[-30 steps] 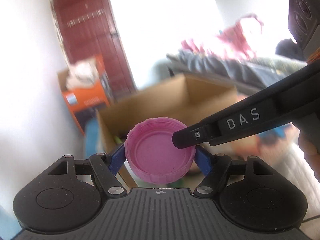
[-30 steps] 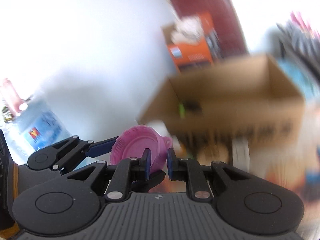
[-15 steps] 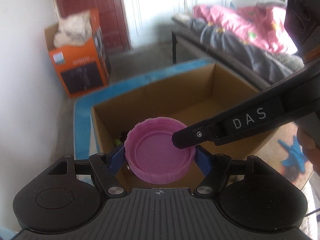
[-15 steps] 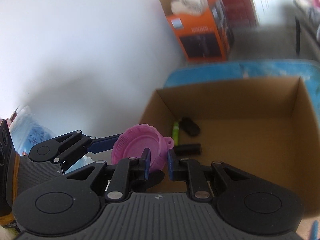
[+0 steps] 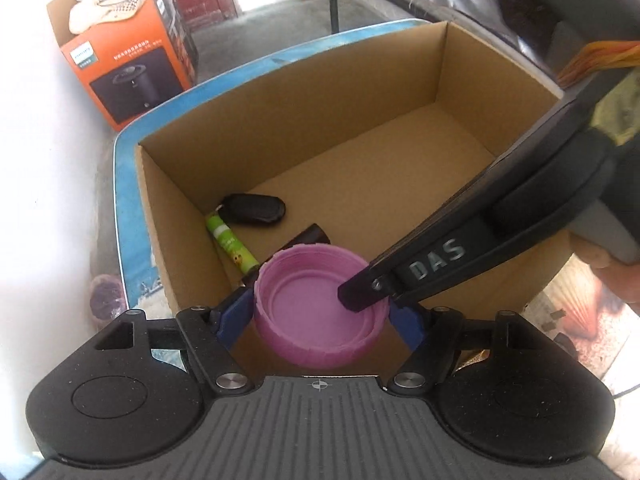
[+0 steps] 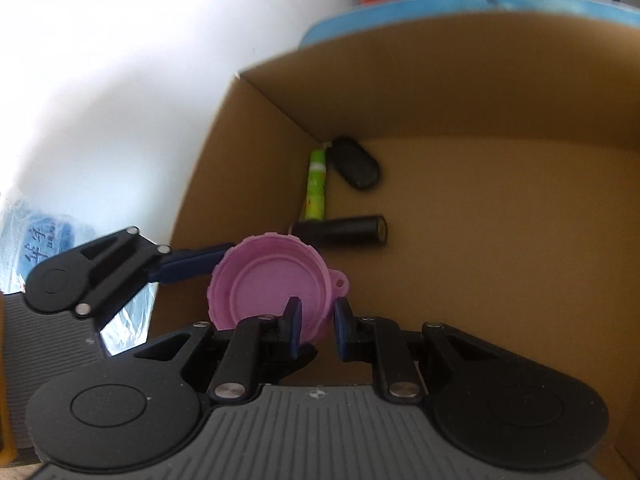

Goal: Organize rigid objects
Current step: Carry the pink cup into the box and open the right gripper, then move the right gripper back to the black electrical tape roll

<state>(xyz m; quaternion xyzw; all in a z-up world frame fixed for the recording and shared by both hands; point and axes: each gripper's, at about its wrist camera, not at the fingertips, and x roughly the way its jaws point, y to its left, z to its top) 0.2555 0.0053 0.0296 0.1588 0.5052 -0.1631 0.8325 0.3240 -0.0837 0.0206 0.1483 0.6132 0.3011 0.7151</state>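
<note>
Over the open cardboard box [image 5: 280, 128] I now hold the pink cap [image 5: 320, 312] with both tools at once. My left gripper [image 5: 320, 316] is closed across the cap's full width, its blue pads pressing the outer wall on either side. My right gripper [image 6: 316, 328] is nearly closed, pinching the near rim of the cap's wall between its 2 fingers, one inside the cup and one outside.

What has changed in the last second is the backdrop, not the grip: 1 second ago the box was a blur ahead of me with the door and bed behind it; now both cameras look straight down into it, and the cap hangs above its near left corner. Neither hold on the cap has shifted.

On the box floor lie 3 things already: a black key fob [image 5: 256, 208], a green tube [image 5: 231, 245] along the left wall, and a dark cylinder [image 6: 344, 231] partly hidden under the cap in the left view.

I judge the carry done; what remains is lowering and letting go with both tools, so the cap joins them without flipping.
</note>
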